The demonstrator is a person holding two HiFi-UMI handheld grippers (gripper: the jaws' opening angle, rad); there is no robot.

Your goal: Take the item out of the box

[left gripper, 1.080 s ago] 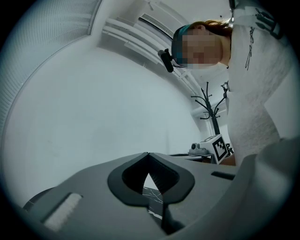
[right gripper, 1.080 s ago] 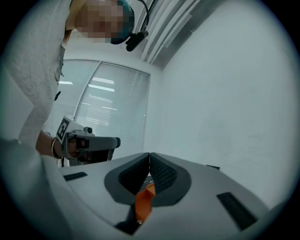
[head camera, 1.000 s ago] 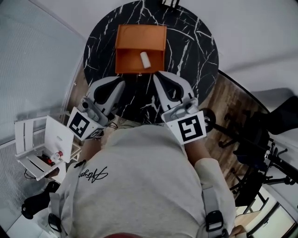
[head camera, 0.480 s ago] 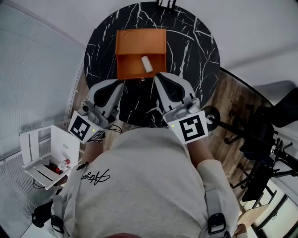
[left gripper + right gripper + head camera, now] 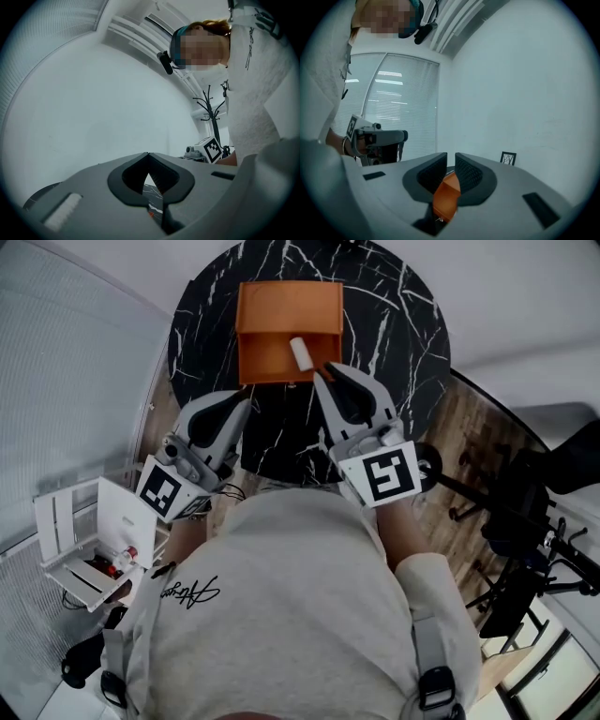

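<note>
**A:** What is seen nearest, and has it been moved?

**B:** The left gripper [image 5: 247, 407] is held back over the near edge of the table [image 5: 394, 324]. Its place against the table is much as it was a second ago. In the left gripper view [image 5: 148, 154] its tips are seen pressed together, with nothing held between them.

**A:** And what has been changed?

**B:** The right gripper [image 5: 325, 373] has been carried forward. A second ago it was level with the left one; now its tips are over the front right corner of the box [image 5: 289, 307]. Its jaws, which were shut, are being opened, and a narrow gap is seen between them in the right gripper view [image 5: 451, 157]. Only the orange of the box shows through that gap, and nothing is pressed by the pads.

**A:** Where is the item?

**B:** The item [image 5: 301, 353], a small white cylinder, lies inside the box toward its right side, just beyond the right tips. It has not been touched or shifted.

**A:** What is meant for the task?

**B:** The reach is judged to be under way, with the grasp not yet made. A wider opening will probably be needed before the cylinder can be taken between the jaws, and it may be rolled away if it is nudged.
</note>
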